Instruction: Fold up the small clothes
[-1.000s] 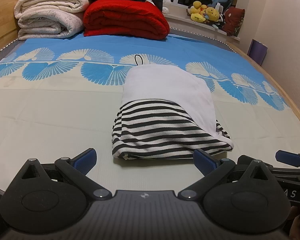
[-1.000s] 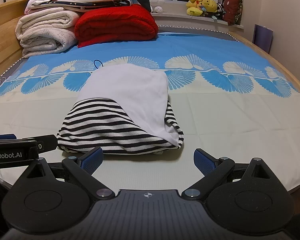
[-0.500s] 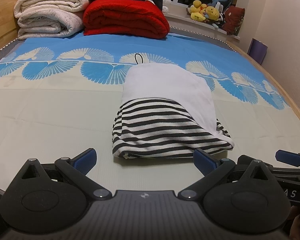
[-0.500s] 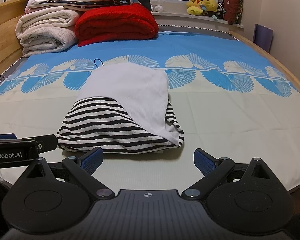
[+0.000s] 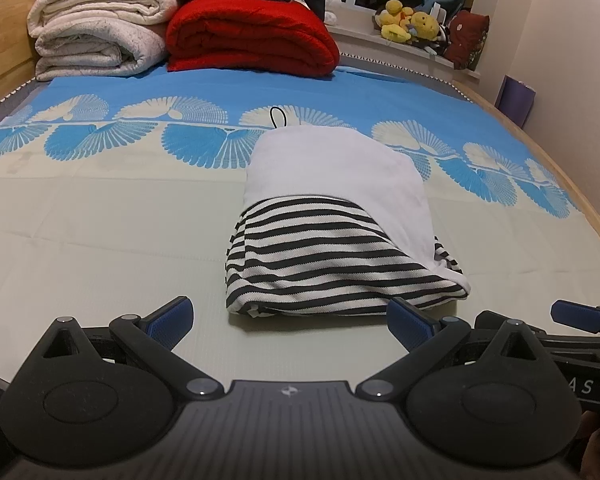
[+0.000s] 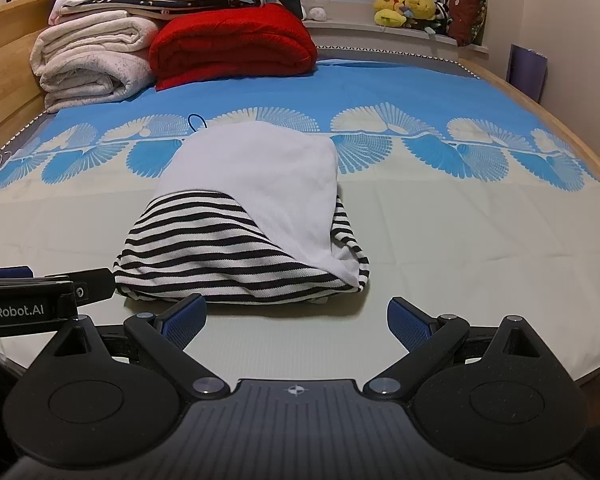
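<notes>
Pale green bed sheet with blue fan print (image 5: 100, 216) is kept bare mid-bed for the folded black-and-white striped garment with white lining (image 5: 332, 232), judged finished, since left gripper (image 5: 290, 316) and right gripper (image 6: 296, 316) are held spread, empty, just short of it.

Both fisheye cameras sat low over the bed's (image 5: 100, 216) near edge, facing along it toward the window. The left wrist view stood left of the right one, each close to the folded striped garment (image 5: 340, 236) (image 6: 244, 236). Both shared the garment, red blanket (image 5: 252, 36) (image 6: 232, 48) and plush toys (image 6: 404, 8).
</notes>
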{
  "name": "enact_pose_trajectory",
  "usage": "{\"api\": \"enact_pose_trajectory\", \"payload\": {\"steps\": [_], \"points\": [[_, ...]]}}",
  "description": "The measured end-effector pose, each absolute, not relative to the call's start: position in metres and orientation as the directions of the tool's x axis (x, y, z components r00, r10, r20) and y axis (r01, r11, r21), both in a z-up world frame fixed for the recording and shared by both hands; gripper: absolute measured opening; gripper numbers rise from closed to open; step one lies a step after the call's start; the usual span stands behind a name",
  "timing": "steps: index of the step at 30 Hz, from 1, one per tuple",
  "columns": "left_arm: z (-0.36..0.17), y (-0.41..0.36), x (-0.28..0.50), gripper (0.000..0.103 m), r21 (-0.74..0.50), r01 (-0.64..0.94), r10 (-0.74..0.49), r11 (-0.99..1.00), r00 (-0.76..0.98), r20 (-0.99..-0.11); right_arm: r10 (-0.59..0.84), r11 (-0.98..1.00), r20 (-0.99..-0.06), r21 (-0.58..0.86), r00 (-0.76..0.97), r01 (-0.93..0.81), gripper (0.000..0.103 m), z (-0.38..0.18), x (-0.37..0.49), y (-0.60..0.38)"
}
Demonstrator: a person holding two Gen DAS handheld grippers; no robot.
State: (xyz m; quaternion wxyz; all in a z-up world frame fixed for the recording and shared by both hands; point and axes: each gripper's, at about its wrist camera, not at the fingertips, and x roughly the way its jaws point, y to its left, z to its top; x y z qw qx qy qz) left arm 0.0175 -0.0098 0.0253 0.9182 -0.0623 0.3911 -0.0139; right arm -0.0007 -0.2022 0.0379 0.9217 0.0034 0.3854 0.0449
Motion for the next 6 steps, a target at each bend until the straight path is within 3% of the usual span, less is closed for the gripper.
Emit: {"api": "enact_pose_trajectory", "payload": {"steps": [6], "points": [[0.0224,-0.0056,0.0176,0.103,-0.117,-0.015,-0.073,0.993,0.698,-0.713,0.087,0.996,-0.711,0.043,0.698,-0.08,0.097,0.0379,-0.0002,-0.2023]]}}
